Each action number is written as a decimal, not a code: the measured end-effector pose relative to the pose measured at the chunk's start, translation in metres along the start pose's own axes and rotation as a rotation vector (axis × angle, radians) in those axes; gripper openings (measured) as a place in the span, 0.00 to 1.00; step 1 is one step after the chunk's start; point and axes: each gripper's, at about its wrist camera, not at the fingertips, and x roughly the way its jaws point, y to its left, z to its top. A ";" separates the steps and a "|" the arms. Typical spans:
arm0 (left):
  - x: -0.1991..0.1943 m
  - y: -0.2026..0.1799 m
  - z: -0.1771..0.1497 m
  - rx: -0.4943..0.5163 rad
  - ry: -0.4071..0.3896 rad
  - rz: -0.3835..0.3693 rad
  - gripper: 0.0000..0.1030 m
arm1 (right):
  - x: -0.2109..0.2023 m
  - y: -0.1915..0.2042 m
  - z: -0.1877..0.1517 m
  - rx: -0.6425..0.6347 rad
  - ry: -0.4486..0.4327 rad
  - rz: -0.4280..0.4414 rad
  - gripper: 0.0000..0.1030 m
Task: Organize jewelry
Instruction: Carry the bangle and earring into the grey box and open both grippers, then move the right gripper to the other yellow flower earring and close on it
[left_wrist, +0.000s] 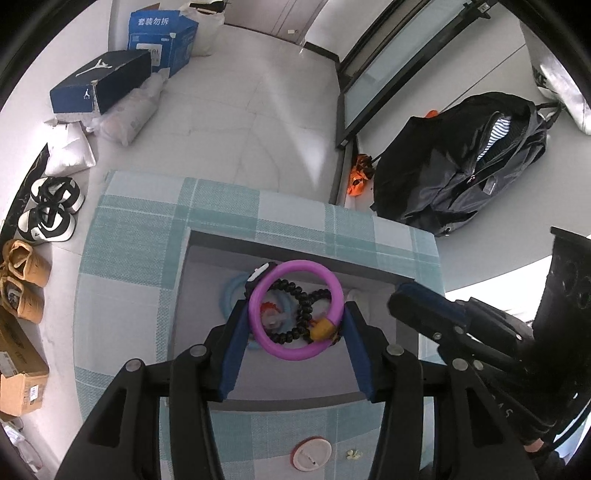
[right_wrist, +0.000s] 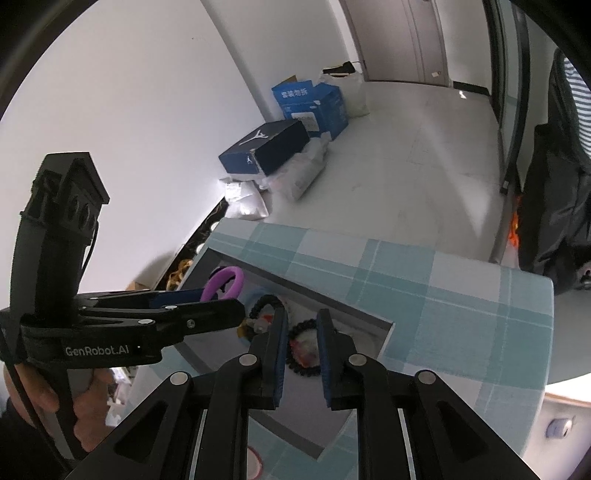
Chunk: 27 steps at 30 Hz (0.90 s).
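The purple ring (left_wrist: 295, 309) is gripped across its width by the left claw (left_wrist: 295, 317), a blue pad pressed on it at 9 o'clock and at 3 o'clock, above the open grey box (left_wrist: 207, 280) set on the checked tabletop (left_wrist: 155, 229). A yellow piece (left_wrist: 322, 328) is seen on the ring at 5 o'clock. Below, inside the box, black bead bracelets (left_wrist: 303, 314) and a pale blue ring (left_wrist: 228, 299) are seen. The right claw (right_wrist: 302, 325) is held narrowly parted over the same box, at 3 o'clock of the left, nothing pressed between its pads; one black bead bracelet (right_wrist: 301, 365) shows through the gap
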 end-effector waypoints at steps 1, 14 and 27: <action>-0.001 0.001 0.000 -0.006 0.001 -0.013 0.50 | -0.001 0.000 0.000 -0.003 -0.004 -0.007 0.21; -0.034 -0.004 -0.011 0.038 -0.140 0.111 0.71 | -0.030 0.004 0.000 -0.025 -0.109 -0.021 0.59; -0.056 -0.016 -0.054 0.102 -0.250 0.231 0.71 | -0.055 0.023 -0.030 -0.112 -0.132 -0.048 0.86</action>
